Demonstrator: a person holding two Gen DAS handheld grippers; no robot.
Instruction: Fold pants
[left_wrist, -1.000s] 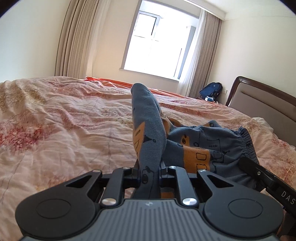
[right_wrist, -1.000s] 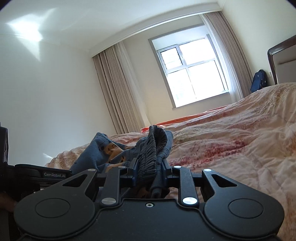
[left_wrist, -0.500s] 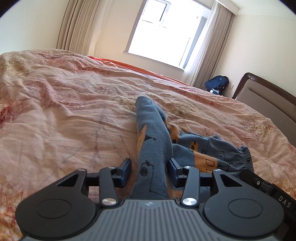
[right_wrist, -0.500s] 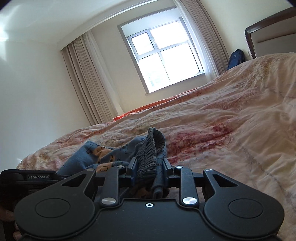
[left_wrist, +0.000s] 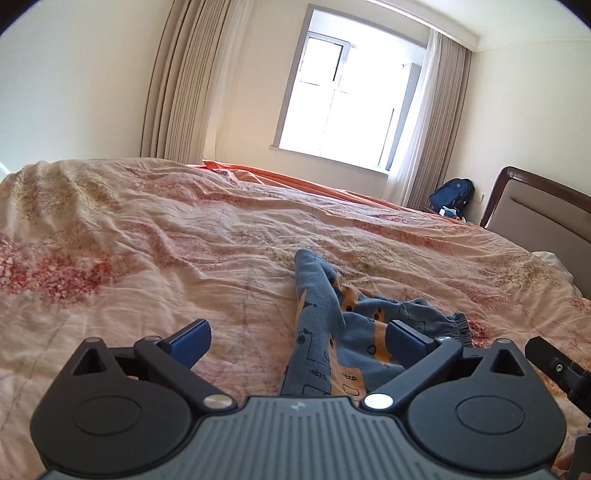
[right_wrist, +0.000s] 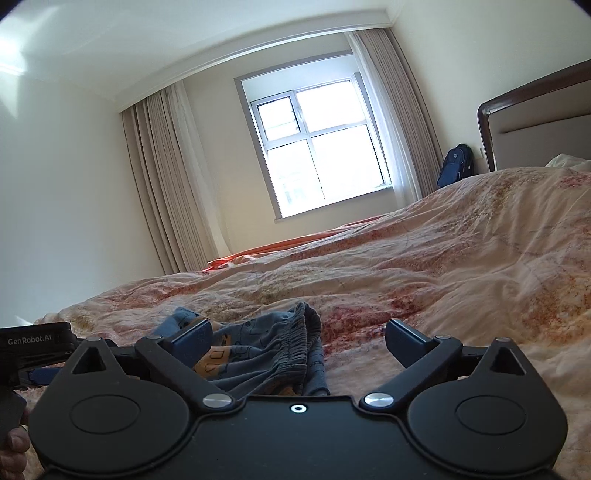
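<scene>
Looking risky: both the left gripper (left_wrist: 299, 338) and right gripper (right_wrist: 297, 338) hang spread wide, gripping nothing, with the pants (left_wrist: 332, 332) bunched on the bed (left_wrist: 147, 258) near its front edge. Regrabbing only one layer could undo everything.

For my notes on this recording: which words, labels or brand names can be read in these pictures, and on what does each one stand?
"GenRobot.AI": white print on the black body of the left gripper, at the right wrist view's left edge.
The pants carry small drawn figures only; no words readable.
Nothing else is readable.
</scene>
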